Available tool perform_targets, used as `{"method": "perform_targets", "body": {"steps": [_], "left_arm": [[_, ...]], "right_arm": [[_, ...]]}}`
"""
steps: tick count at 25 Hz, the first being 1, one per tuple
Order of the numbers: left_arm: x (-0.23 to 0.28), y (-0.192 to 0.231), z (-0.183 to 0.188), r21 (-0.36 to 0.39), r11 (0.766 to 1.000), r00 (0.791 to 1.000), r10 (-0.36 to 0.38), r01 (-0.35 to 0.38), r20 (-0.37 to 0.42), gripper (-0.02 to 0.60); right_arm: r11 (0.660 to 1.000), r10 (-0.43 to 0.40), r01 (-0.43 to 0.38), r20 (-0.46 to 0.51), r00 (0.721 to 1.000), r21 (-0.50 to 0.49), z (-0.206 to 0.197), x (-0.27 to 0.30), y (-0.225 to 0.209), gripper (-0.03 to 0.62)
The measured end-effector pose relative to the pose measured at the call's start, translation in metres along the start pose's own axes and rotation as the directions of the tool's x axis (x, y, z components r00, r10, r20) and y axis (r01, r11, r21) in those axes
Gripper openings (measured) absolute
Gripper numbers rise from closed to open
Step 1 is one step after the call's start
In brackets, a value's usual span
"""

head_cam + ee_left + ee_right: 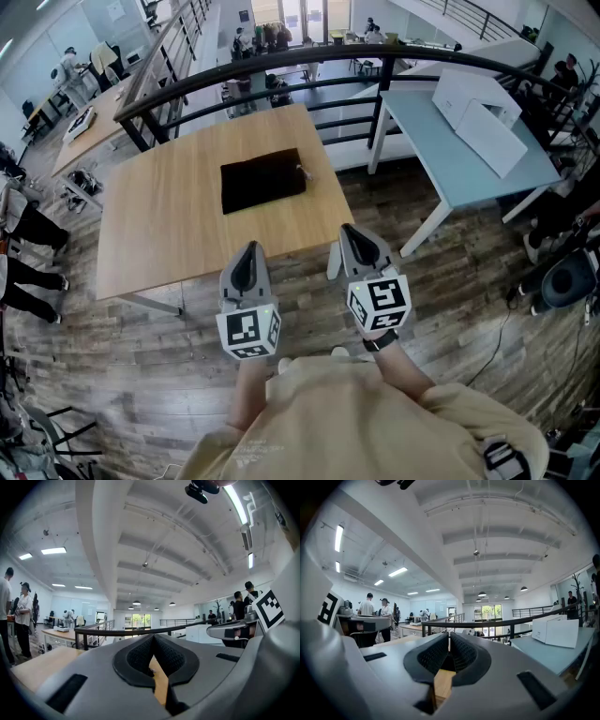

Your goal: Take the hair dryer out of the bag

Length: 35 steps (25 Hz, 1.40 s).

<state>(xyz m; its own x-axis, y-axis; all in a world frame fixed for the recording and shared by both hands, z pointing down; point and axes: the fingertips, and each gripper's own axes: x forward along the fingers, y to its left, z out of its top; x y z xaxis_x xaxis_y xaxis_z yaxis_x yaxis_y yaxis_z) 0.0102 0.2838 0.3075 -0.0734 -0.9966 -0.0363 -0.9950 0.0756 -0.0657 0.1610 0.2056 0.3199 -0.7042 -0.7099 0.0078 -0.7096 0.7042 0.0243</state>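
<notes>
Left claw: pressed together and empty. I hold it level at the near edge of the table, close to my body, since the reach has not begun.
Right claw: also pressed together and empty, level, beside the left one near the table's near right corner.
Bag: dark, lying flat around the table's middle, well apart from both claws.
Hair dryer: not visible. I judge it is inside the bag.
Next move, my guess: both claws must spread, one steadying the bag, one drawing the dryer out.
</notes>
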Motion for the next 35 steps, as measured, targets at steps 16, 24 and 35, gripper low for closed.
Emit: {"method": "perform_targets", "body": {"steps": [16, 24, 35], "left_arm": [[-0.048, 0.026, 0.025, -0.025, 0.972, 0.972, 0.233, -0.233, -0.007, 0.014], [-0.025, 0.027, -0.011, -0.052, 0.978, 0.978, 0.199, -0.202, -0.061, 0.013], [0.123, 0.078, -0.016, -0.061, 0.998, 1.0, 0.024, -0.025, -0.018, 0.014]], "right_arm": [[0.995, 0.093, -0.094, 0.04, 0.995, 0.02, 0.018, -0.002, -0.015, 0.02], [0.989, 0.133, -0.132, -0.011, 0.991, 0.063, -0.015, 0.026, 0.0, 0.02], [0.992, 0.124, -0.123, -0.056, 0.991, 0.02, -0.025, 0.152, 0.006, 0.02]]}}
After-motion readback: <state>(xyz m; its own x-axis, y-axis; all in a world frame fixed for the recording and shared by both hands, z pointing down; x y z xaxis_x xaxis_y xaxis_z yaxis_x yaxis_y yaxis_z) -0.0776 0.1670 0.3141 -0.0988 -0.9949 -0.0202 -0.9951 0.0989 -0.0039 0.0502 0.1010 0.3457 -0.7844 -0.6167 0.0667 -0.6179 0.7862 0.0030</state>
